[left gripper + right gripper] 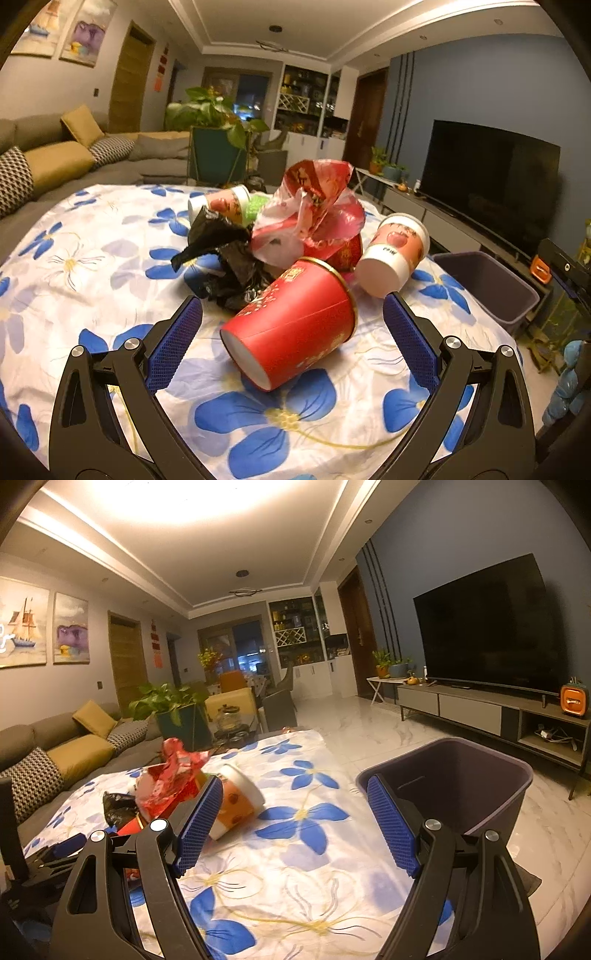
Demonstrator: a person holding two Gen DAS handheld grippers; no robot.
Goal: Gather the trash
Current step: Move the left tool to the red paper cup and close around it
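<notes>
A pile of trash lies on the flowered tablecloth [74, 258]. Nearest is a red paper cup [291, 325] on its side, lying between the tips of my open left gripper [292, 314], untouched by the pads. Behind it are a crumpled black plastic bag [221, 258], a red and white wrapper [314, 210] and two white and pink cups [395, 251] [225, 203]. In the right wrist view my right gripper [293, 797] is open above the cloth, empty, with a tipped cup [236, 801] by its left finger and the purple bin [461, 782] behind its right finger.
The purple bin [491, 284] stands on the floor off the table's right edge. A grey sofa [74, 155] with cushions runs along the left. A potted plant [214, 144] sits behind the table. A TV [487, 627] on a low cabinet lines the right wall.
</notes>
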